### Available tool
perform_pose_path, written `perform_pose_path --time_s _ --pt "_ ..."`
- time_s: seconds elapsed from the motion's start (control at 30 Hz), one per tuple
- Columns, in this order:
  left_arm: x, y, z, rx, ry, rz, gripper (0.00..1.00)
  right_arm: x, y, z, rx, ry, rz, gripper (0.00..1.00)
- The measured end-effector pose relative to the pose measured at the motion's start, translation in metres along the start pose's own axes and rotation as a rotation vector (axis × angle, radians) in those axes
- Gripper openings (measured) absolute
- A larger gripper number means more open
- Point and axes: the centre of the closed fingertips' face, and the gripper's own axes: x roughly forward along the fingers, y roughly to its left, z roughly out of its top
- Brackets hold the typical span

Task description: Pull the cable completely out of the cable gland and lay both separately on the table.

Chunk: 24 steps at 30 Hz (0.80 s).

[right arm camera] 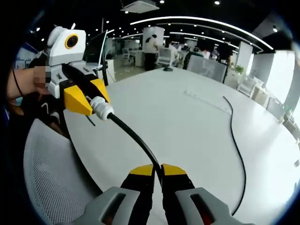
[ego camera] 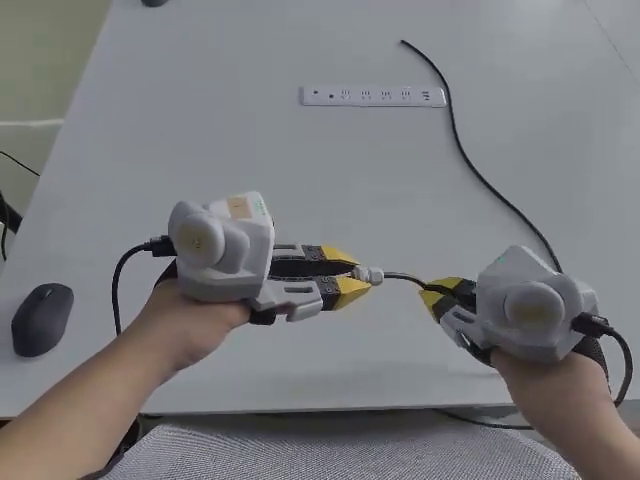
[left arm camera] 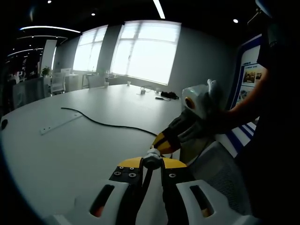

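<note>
Above the near edge of a pale desk (ego camera: 250,160) bearing a power strip (ego camera: 372,96) and a mouse (ego camera: 40,318), in an open office with tall windows (left arm camera: 140,56), the left gripper (ego camera: 345,277) clamps its jaws on the cable gland (ego camera: 370,274) while the right gripper (ego camera: 440,295) pinches the cable (ego camera: 405,280).

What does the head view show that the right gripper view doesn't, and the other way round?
Head view: a mouse near the table's left edge. Right gripper view: people in the office behind. Both: the left gripper shut on the gland, and the right gripper shut on the cable, above the table.
</note>
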Motion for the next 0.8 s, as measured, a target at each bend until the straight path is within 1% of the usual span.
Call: perform_pose_path --time_s 0.03,0.1,0.17,0.3,0.37,0.43,0.53,0.6,0.8 --pt "0.000 0.000 0.000 0.000 0.000 0.000 0.15 0.000 -0.001 -0.001 0.013 0.001 -0.003 0.00" --pt "0.000 0.000 0.000 0.000 0.000 0.001 0.15 0.002 -0.004 -0.010 0.090 0.016 -0.005 0.00" --pt "0.001 -0.001 0.000 0.002 0.002 0.000 0.15 0.004 -0.007 -0.016 0.154 0.012 -0.008 0.00" --pt "0.001 -0.001 -0.001 0.002 0.003 -0.001 0.15 0.006 -0.011 -0.029 0.209 0.036 -0.018 0.00" --pt "0.002 -0.002 0.000 0.002 0.002 -0.003 0.15 0.006 -0.014 -0.036 0.260 0.046 -0.029 0.00" --pt "0.002 -0.003 -0.001 0.002 0.006 -0.004 0.15 0.007 -0.014 -0.039 0.293 0.046 -0.024 0.00" --pt "0.003 -0.005 -0.003 0.005 0.012 -0.007 0.15 0.007 -0.014 -0.041 0.300 0.047 -0.024 0.01" --pt "0.002 -0.005 -0.003 0.004 0.009 -0.006 0.15 0.006 -0.012 -0.040 0.289 0.044 -0.023 0.01" --pt "0.001 -0.004 -0.002 0.004 0.009 -0.003 0.15 0.006 -0.009 -0.040 0.290 0.041 -0.018 0.01"
